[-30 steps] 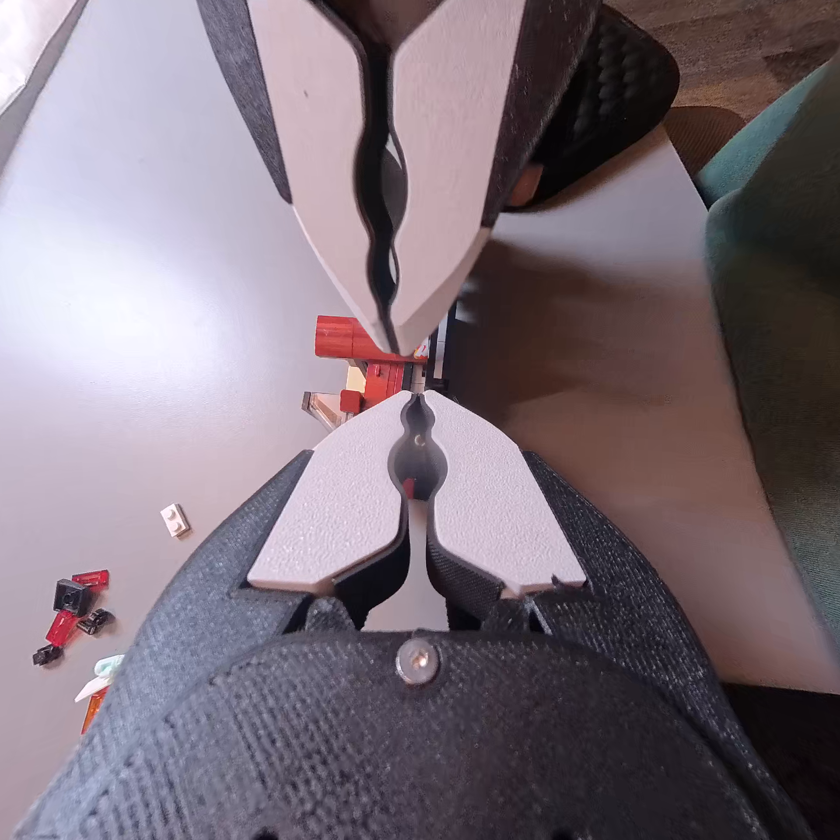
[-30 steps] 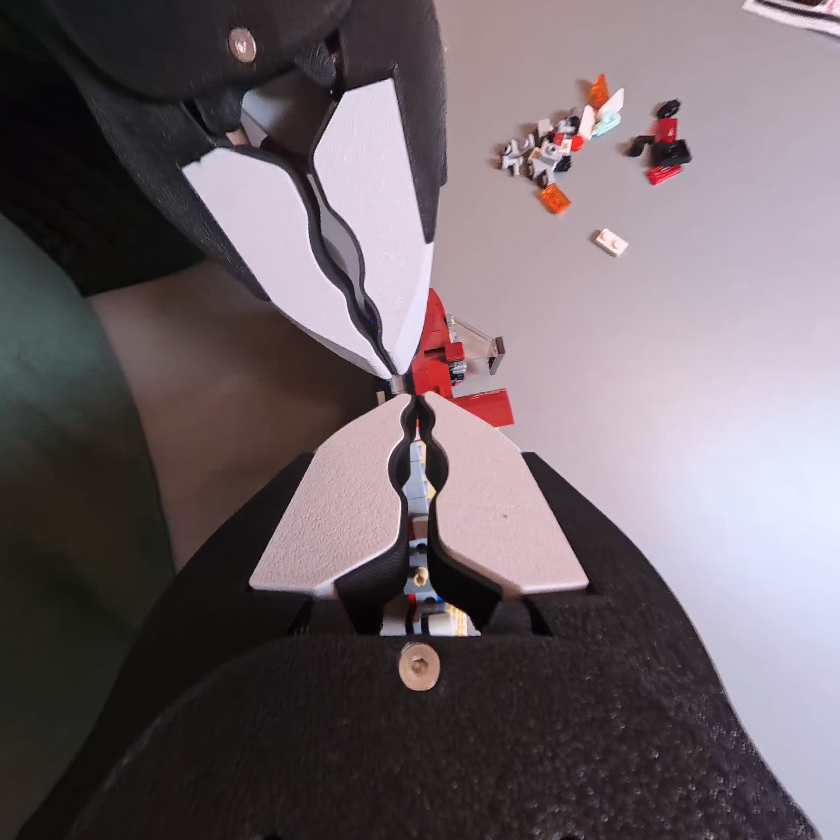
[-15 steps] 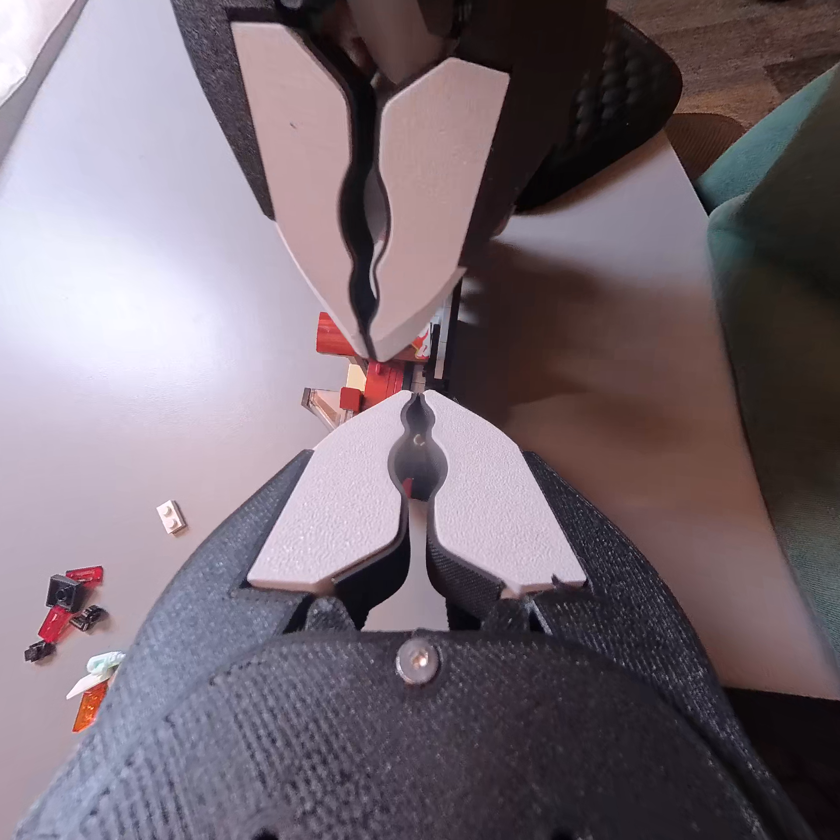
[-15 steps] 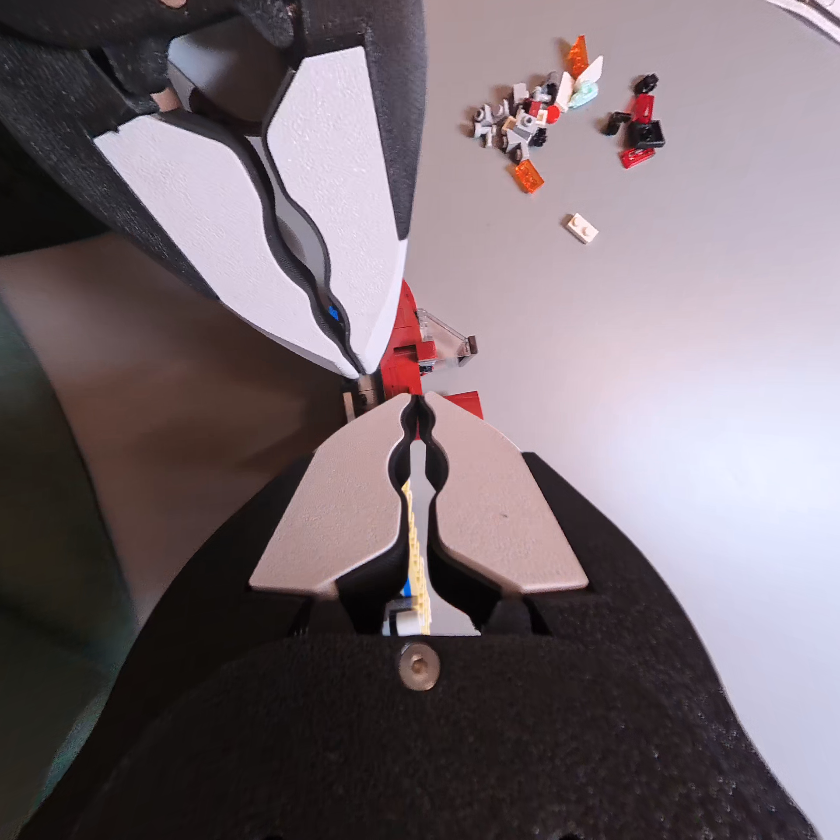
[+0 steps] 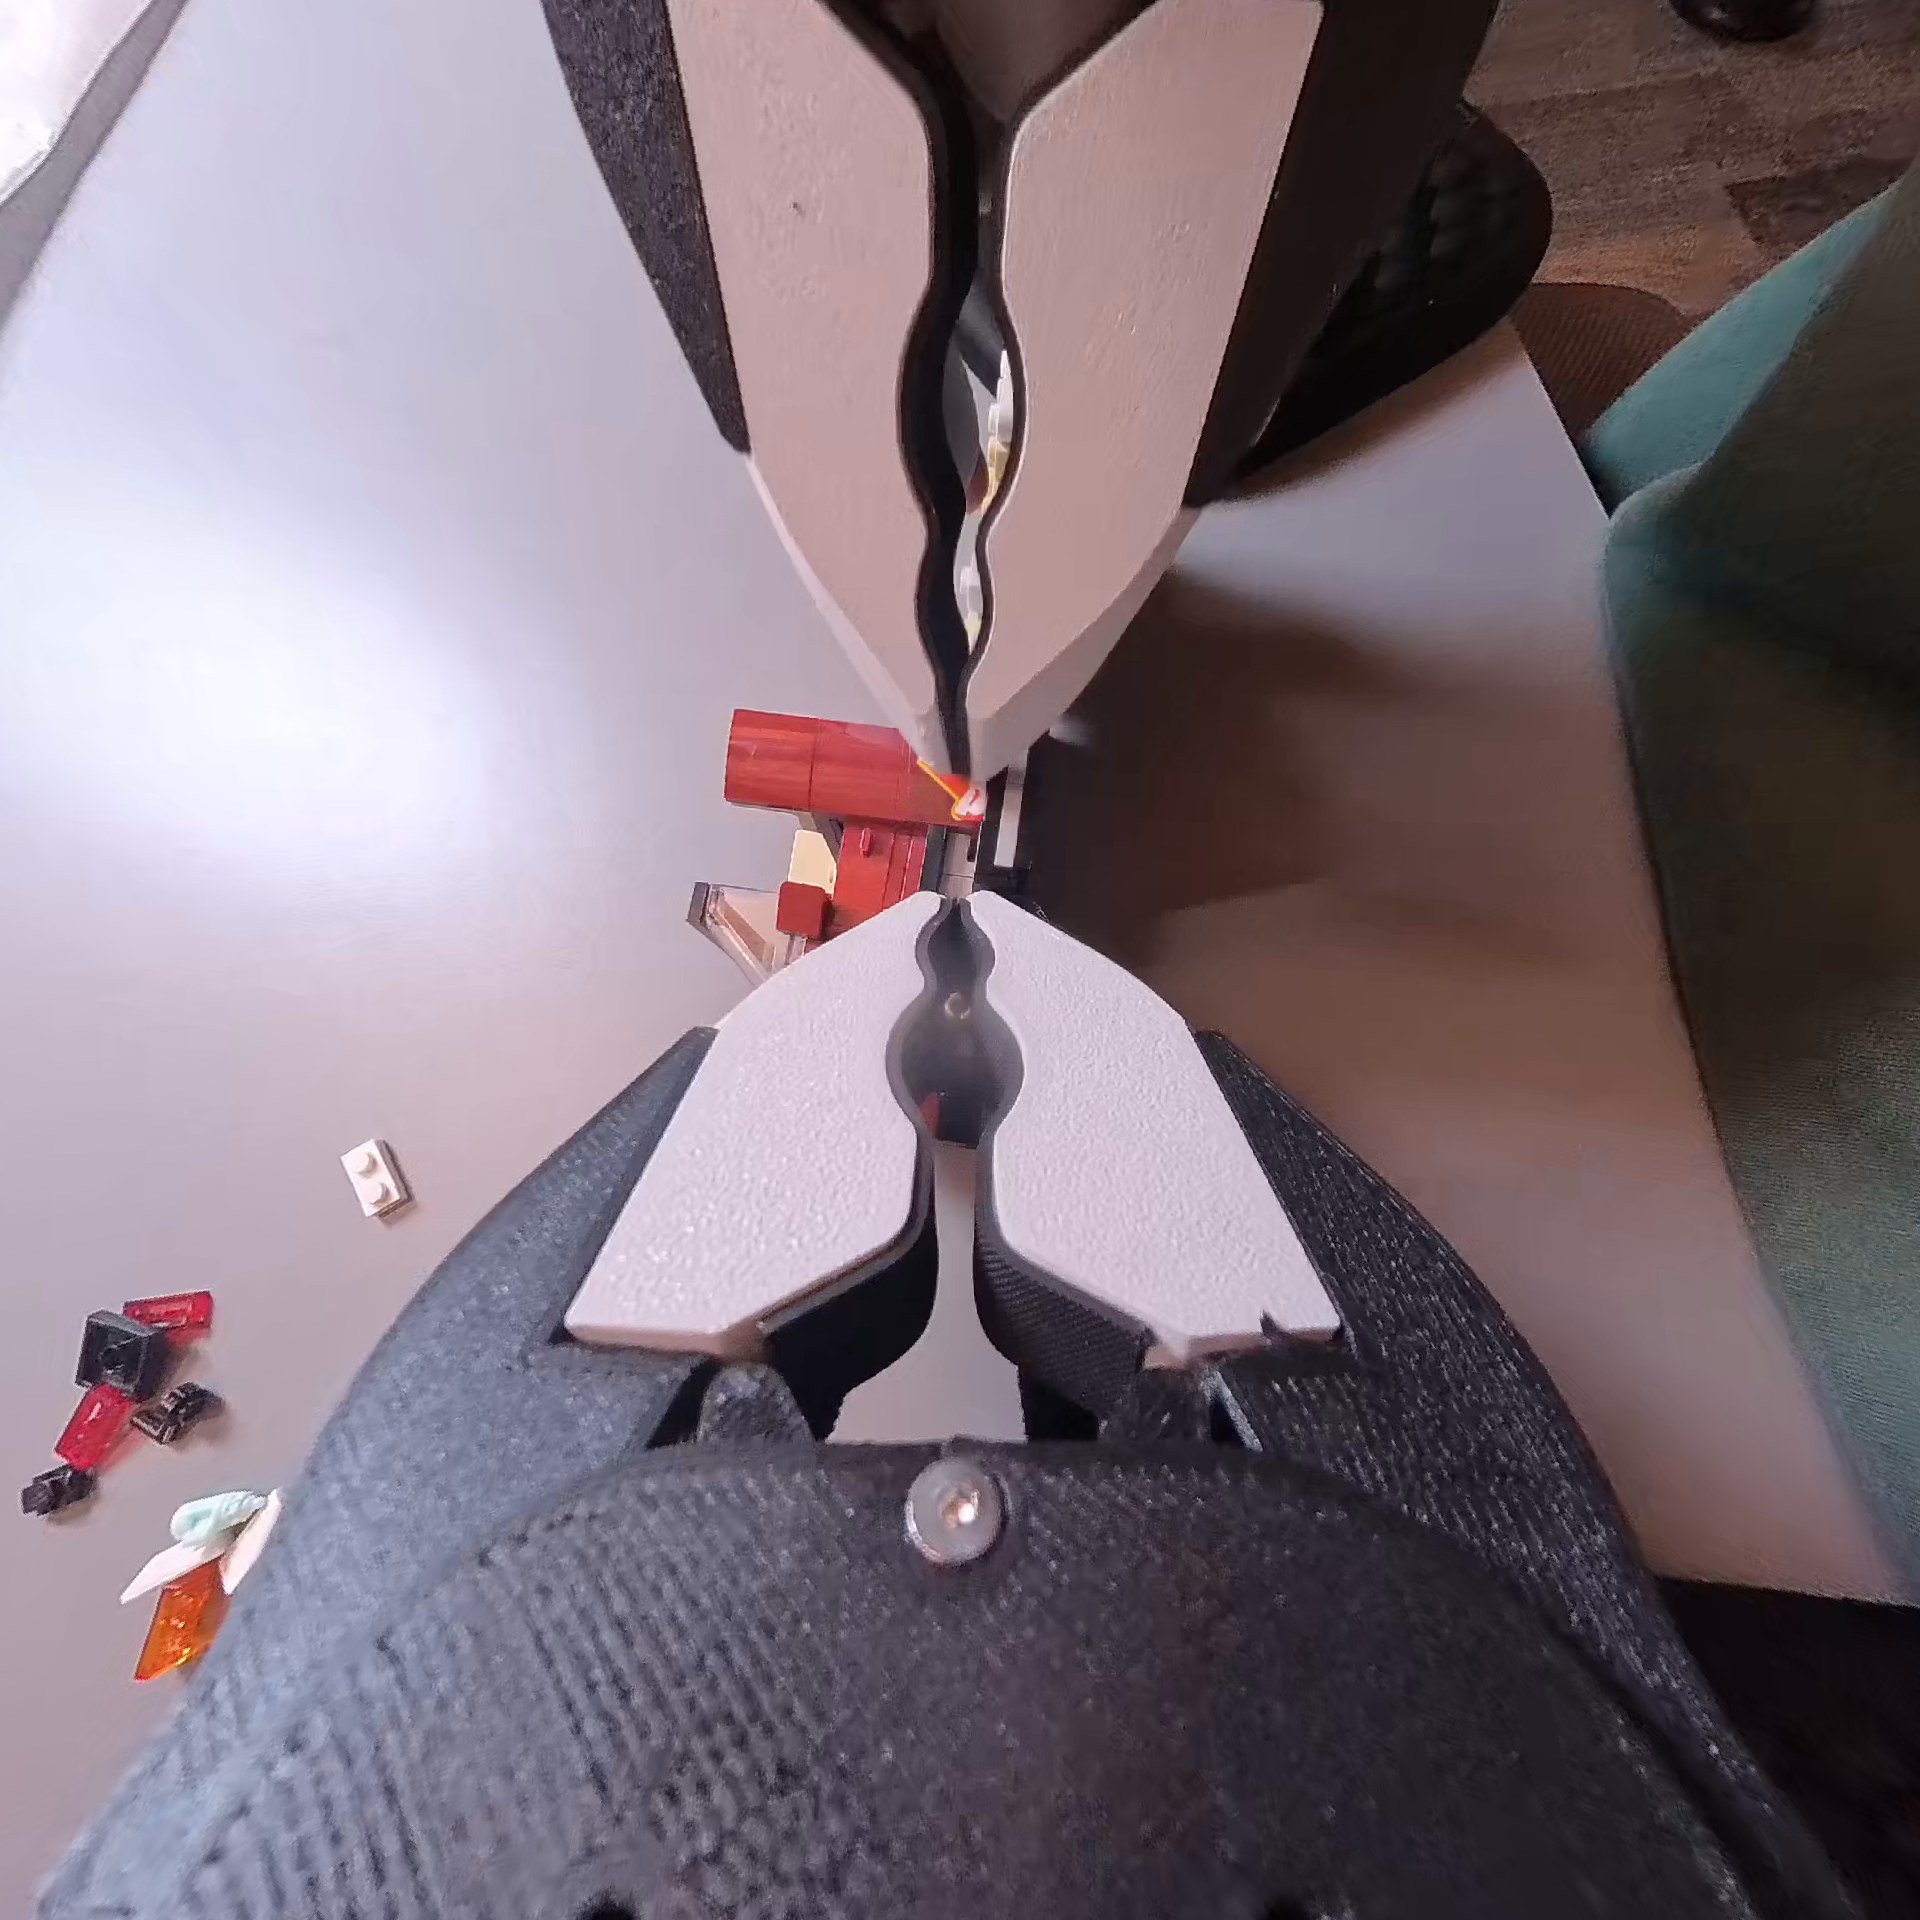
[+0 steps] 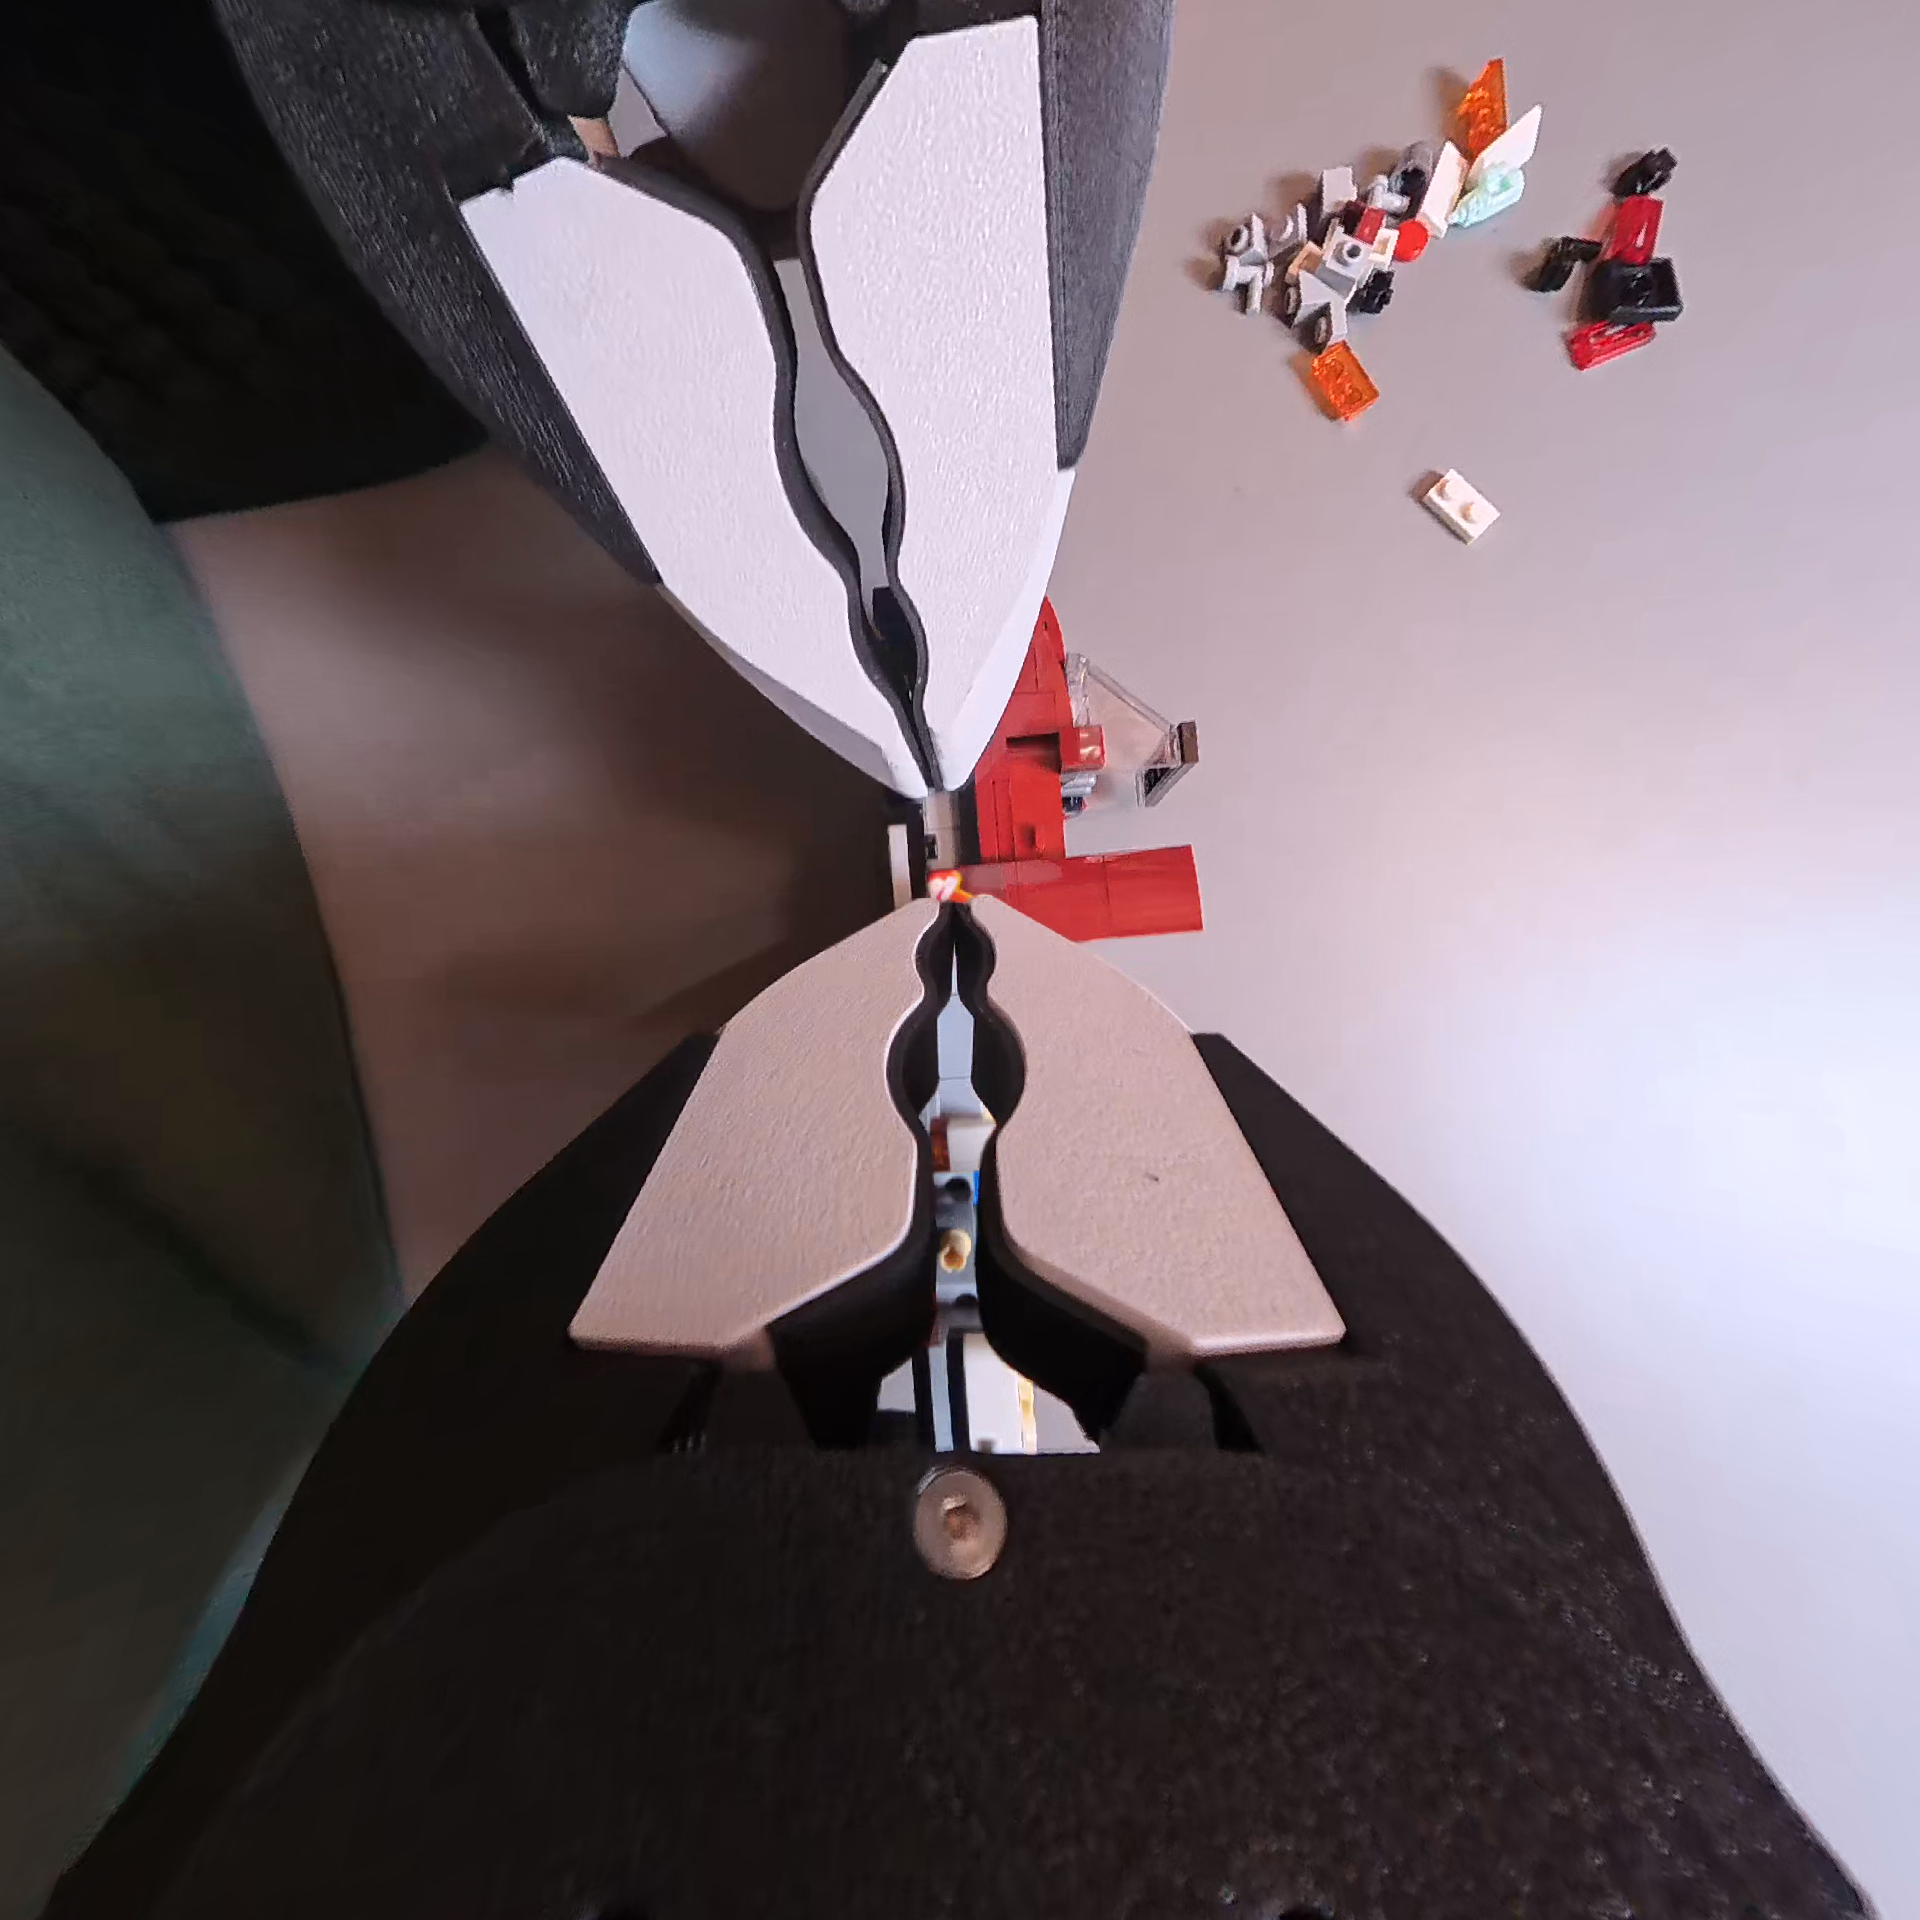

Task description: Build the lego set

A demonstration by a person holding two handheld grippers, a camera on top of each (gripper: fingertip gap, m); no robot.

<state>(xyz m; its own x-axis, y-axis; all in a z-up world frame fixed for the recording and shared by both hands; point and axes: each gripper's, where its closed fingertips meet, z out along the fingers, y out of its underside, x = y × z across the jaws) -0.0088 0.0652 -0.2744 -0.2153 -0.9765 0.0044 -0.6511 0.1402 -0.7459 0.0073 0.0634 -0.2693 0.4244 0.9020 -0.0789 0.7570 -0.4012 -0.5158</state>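
while both pairs of tongs meet tip to tip above the grey tabletop [image 5: 312, 623], my left tongs [image 5: 954, 902] and my right tongs [image 6: 954, 906] are each clamped on the red lego model [image 6: 1081, 883], gripping it from opposite ends. the model sits between them, its dark red wing [image 5: 810, 774] and clear windscreen piece [image 6: 1127, 732] jutting out to one side. a lone white plate [image 6: 1459, 506] lies apart on the tabletop, and farther off a scatter of loose bricks [image 6: 1351, 249] in grey, red, black and orange. a green chair [image 5: 1787, 831] stands beside the tabletop's edge.
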